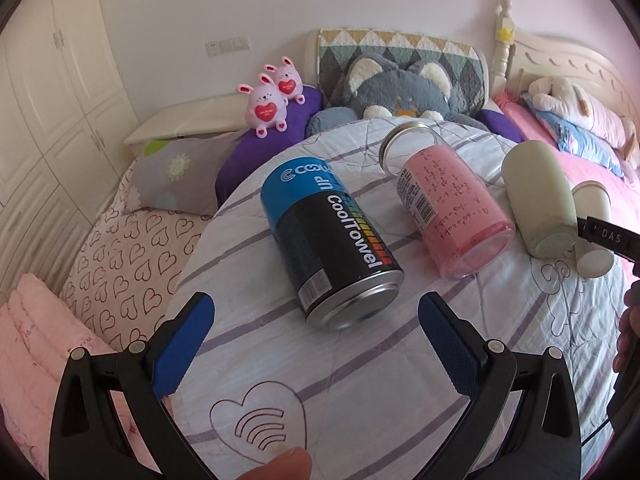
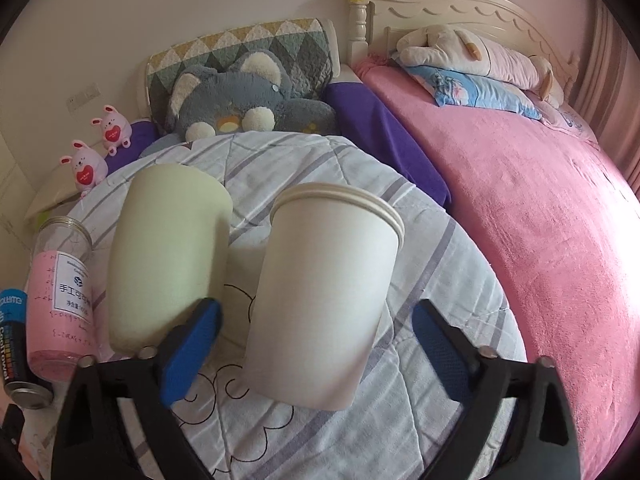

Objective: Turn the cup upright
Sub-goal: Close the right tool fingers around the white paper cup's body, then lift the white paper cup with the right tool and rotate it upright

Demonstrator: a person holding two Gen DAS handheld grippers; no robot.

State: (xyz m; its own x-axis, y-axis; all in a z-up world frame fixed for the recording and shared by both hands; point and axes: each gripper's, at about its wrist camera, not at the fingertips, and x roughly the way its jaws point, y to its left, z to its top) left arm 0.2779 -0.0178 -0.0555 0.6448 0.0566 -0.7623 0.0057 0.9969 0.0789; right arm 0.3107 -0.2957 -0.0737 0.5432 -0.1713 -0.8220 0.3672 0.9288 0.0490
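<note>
A white paper cup (image 2: 324, 300) lies on its side on the striped quilt (image 2: 360, 432), base toward me, rim away. My right gripper (image 2: 316, 344) is open, its blue pads either side of the cup's base, not touching. A pale green cup (image 2: 168, 256) lies beside it on the left. In the left wrist view the green cup (image 1: 538, 200) and white cup (image 1: 596, 232) lie at far right. My left gripper (image 1: 316, 340) is open and empty, just short of a black and blue CoolTowel can (image 1: 332, 244) lying on its side.
A pink-filled glass jar (image 1: 448, 204) lies between the can and the green cup. A grey plush cat (image 1: 404, 92), two pink bunnies (image 1: 272, 100) and pillows sit at the bed head. A pink blanket (image 2: 540, 248) covers the right side. A wardrobe (image 1: 48, 100) stands left.
</note>
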